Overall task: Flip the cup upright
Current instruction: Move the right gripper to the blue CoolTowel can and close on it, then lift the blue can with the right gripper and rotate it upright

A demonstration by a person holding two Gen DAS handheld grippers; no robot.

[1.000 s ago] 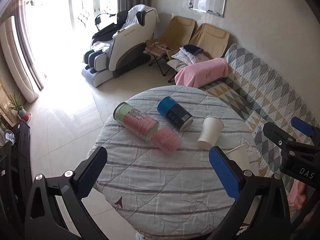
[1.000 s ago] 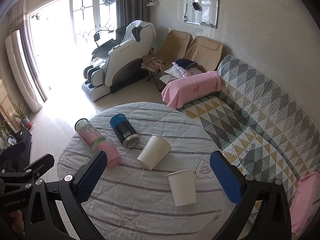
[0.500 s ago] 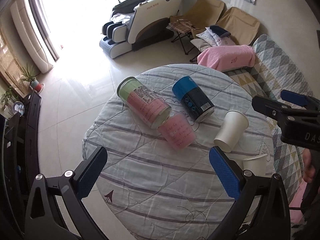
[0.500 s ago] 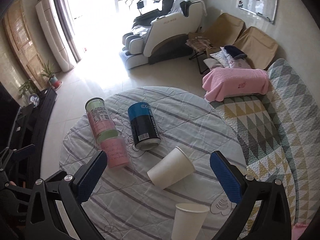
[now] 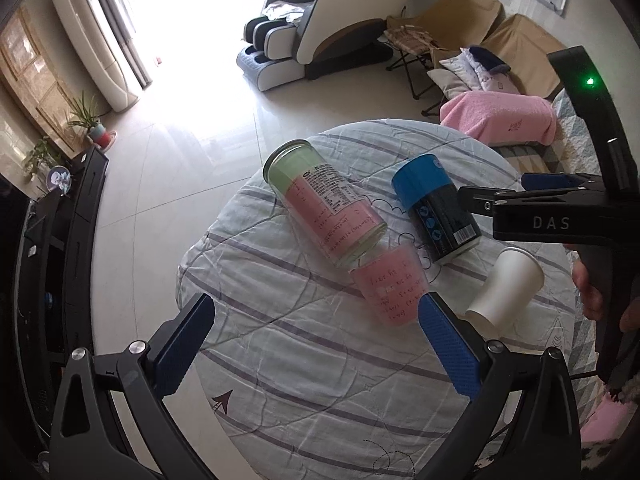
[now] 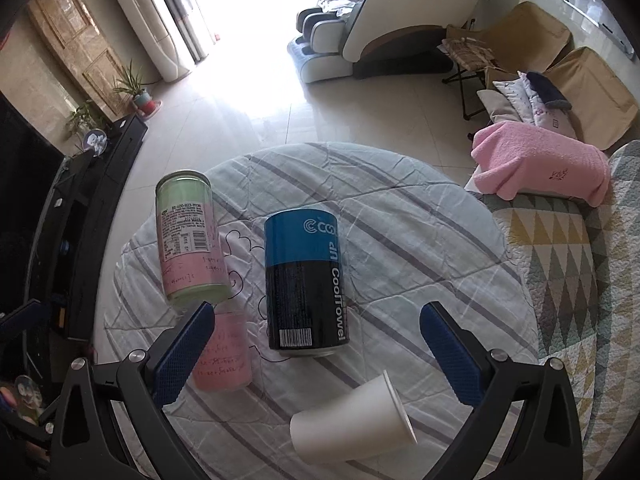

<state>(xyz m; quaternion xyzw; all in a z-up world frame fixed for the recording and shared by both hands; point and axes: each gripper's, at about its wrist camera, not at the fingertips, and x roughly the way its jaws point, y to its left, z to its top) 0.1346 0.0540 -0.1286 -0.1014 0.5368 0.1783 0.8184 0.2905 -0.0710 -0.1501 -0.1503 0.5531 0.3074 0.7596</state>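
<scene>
Holding both tongs spread wide, gripping nothing. White paper cup (image 6: 352, 424) lying on side on round table (image 6: 420, 216), mouth pointing right, just below right gripper (image 6: 316, 356). Left gripper (image 5: 316, 340) sitting farther off; judging right nearer.

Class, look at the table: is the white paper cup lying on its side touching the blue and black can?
Apart. The right wrist view shows bare cloth between the white paper cup and the blue and black can.
</scene>
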